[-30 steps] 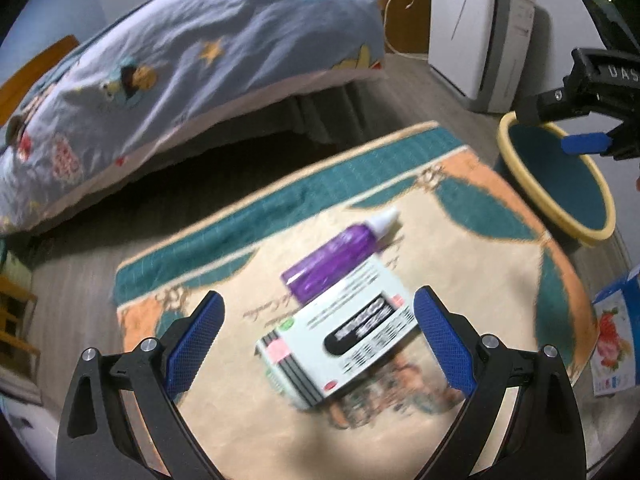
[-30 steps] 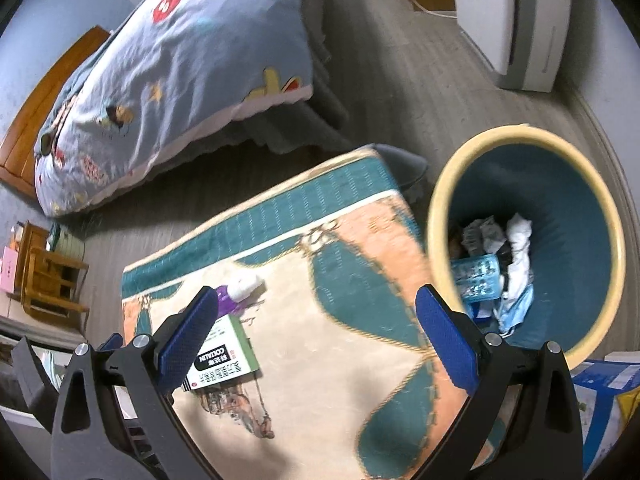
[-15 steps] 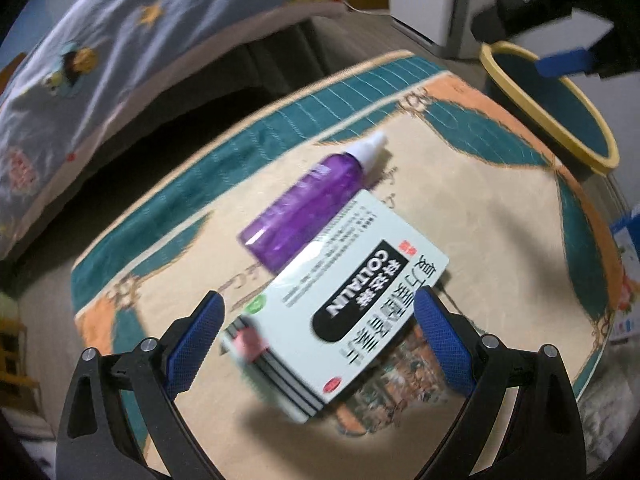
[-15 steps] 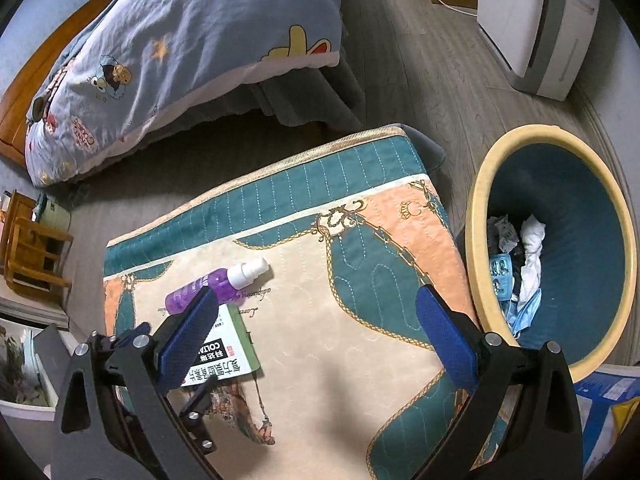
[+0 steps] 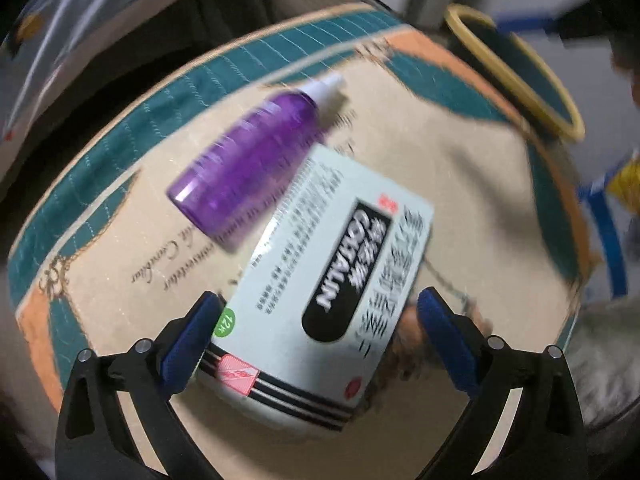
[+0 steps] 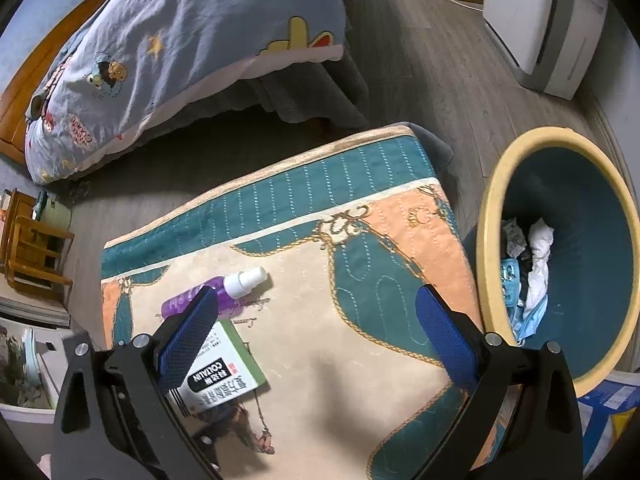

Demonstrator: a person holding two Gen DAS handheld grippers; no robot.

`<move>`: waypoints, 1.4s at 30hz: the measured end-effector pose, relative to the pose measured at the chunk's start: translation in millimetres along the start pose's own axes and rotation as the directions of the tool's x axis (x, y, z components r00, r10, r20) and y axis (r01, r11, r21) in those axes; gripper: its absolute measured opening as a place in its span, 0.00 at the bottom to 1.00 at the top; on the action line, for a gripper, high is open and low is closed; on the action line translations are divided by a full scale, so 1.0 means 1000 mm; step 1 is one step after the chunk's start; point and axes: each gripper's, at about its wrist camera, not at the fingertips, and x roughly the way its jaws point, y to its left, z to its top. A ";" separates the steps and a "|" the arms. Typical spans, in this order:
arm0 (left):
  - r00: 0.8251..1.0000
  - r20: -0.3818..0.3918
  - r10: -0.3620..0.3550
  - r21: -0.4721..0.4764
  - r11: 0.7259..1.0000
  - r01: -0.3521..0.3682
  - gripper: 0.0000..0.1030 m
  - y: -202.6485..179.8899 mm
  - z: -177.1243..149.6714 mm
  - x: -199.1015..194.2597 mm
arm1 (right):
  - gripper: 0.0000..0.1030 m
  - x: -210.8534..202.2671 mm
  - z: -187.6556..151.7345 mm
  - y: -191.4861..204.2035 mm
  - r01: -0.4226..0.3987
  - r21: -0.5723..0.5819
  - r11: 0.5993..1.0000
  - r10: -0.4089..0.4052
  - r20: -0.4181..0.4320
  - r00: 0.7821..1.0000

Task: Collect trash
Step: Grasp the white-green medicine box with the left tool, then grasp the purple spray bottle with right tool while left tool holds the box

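A white medicine box (image 5: pixel 320 300) with a black label lies flat on the patterned mat (image 5: pixel 460 184), beside a purple spray bottle (image 5: pixel 248 160) with a white cap. My left gripper (image 5: pixel 316 332) is open and low over the near end of the box, one blue finger on each side. The right wrist view shows the same box (image 6: pixel 222 376) and bottle (image 6: pixel 224 292) at lower left. My right gripper (image 6: pixel 316 336) hangs open above the mat, holding nothing. At the mat's right edge stands a yellow-rimmed bin (image 6: pixel 492 240) with crumpled trash inside.
A bed with a blue cartoon quilt (image 6: pixel 180 52) stands beyond the mat. A white appliance (image 6: pixel 544 20) is at the back right, a wooden stool (image 6: pixel 32 252) at the left. Blue packaging (image 6: pixel 608 400) lies by the bin.
My left gripper has dropped closer to the medicine box, which now sits between its open fingers. The right gripper has drifted left, away from the bin.
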 end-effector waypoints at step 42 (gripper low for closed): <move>0.989 -0.003 0.150 -0.173 0.974 -0.148 0.18 0.039 -0.014 -0.080 | 0.91 0.052 -0.019 0.079 -0.017 -0.165 0.986 0.003 -0.088 0.996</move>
